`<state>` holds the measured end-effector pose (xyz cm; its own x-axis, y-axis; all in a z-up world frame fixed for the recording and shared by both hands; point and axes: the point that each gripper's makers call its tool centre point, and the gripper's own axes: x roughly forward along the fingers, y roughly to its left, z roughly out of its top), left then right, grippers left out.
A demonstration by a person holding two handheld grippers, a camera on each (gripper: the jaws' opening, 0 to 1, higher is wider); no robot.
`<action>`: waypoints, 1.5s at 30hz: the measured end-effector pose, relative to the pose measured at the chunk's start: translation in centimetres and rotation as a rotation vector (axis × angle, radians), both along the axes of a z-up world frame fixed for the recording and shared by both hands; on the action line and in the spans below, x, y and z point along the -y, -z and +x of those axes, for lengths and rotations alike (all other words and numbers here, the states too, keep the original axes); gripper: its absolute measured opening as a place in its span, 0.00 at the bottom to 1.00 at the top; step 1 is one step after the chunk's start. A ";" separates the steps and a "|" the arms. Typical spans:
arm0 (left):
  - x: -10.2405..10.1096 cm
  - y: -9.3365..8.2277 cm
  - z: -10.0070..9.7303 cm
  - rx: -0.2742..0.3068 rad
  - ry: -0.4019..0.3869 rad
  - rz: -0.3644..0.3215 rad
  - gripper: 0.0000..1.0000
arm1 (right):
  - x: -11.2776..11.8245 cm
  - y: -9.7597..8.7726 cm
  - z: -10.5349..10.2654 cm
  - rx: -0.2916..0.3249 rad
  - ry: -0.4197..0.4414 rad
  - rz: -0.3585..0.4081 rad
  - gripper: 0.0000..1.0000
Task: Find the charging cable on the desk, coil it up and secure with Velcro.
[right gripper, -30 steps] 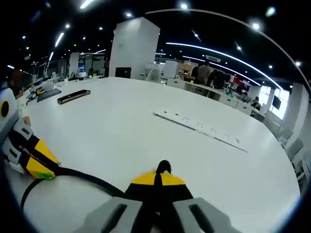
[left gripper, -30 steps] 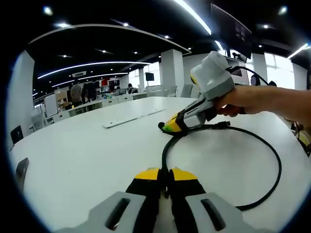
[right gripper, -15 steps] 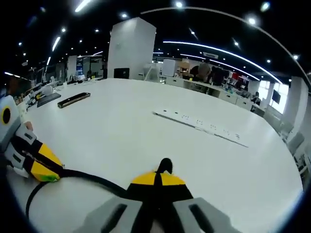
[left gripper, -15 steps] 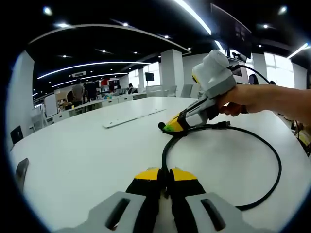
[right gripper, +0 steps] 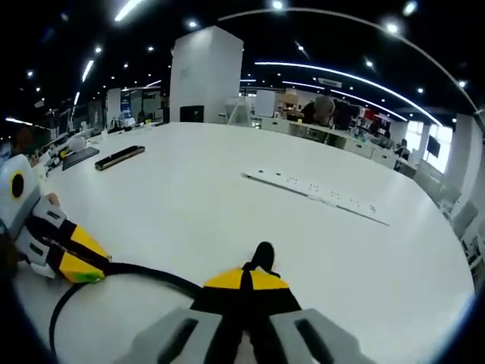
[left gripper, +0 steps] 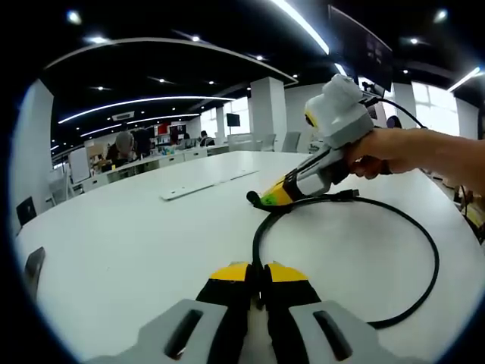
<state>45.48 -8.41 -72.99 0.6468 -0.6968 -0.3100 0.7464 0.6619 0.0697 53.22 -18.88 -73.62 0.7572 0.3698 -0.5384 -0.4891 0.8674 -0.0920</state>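
Basically, both claws clamp the smooth black round cable (left gripper: pixel 424 250): left claw (left gripper: pixel 258 274) w/ yellow tips, right claw (right gripper: pixel 247 280) too; glossy white table (left gripper: pixel 136 227), flat white power strip (right gripper: pixel 318 196).

The cable (left gripper: pixel 424 250) lies on the table (left gripper: pixel 129 243) in an open loop. In the left gripper view, the left gripper (left gripper: pixel 258 277) sits at the near side of the loop, one cable end between its jaws. From there the cable runs away to the right gripper (left gripper: pixel 267 200), which holds it at the loop's far side, then swings out right of both and curves back toward the near edge. A power strip (left gripper: pixel 206 184) lies on the table beyond the loop, to its left. In the right gripper view, the strip (right gripper: pixel 317 195) lies beyond the right gripper (right gripper: pixel 246 279), and a flat device (right gripper: pixel 117 158) lies far beyond the left gripper (right gripper: pixel 82 262).
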 end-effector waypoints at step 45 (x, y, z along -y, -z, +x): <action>-0.1 0.0 0.0 0.002 0.001 -0.001 0.08 | 0.2 0.5 1.9 0.009 0.012 0.021 0.02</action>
